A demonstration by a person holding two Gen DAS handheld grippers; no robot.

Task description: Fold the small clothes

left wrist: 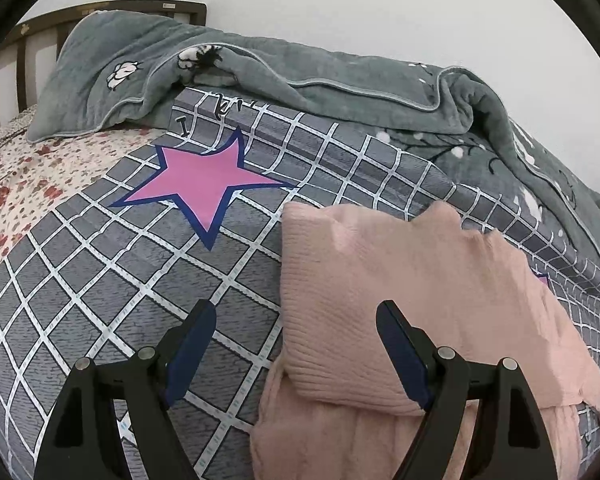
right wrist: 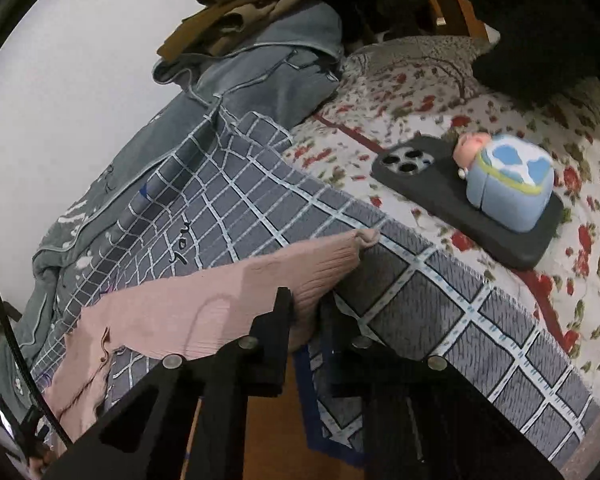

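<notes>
1. Black-framed right gripper, jaws drawn nearly together on a fold of the pink knit garment, lifted edge pinched between the dark fingers.
2. Pink ribbed cloth stretched from that grip away to the left, one corner poking up over the grey checked blanket.
3. Blue-padded left gripper, jaws spread wide and holding nothing; one finger over the checked blanket, the other over the pink knit garment.
4. Pink garment lying partly folded on the checked blanket, a doubled upper layer over a longer lower part running towards the near edge.
5. Pink star with a navy border printed on the blanket, just beyond the garment's far left corner.
6. Grey-green quilt bunched along the wall behind.
7. Floral sheet beside the blanket, with a black phone on it, and a small blue-and-pink figure on the phone.
8. Brown clothing heaped on the quilt's far end.
</notes>
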